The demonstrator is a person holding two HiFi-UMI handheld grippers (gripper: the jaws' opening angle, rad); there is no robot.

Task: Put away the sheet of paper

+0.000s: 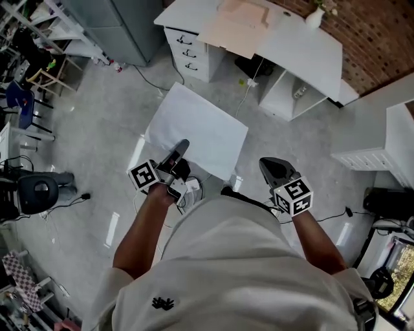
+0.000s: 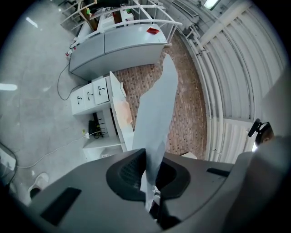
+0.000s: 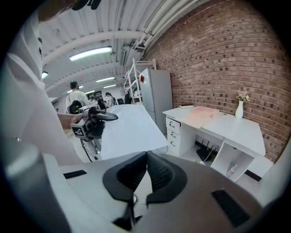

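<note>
A white sheet of paper hangs flat in the air above the floor, in front of me. My left gripper is shut on its near edge; in the left gripper view the sheet of paper rises edge-on from between the pressed pads. The right gripper is held apart to the right of the sheet, its jaws shut with nothing between them. From the right gripper view I see the sheet of paper and the left gripper holding it.
A white desk with drawers and a pale pink mat stands ahead against a brick wall; a white vase is on it. Cables cross the grey floor. Chairs stand left, a white cabinet right.
</note>
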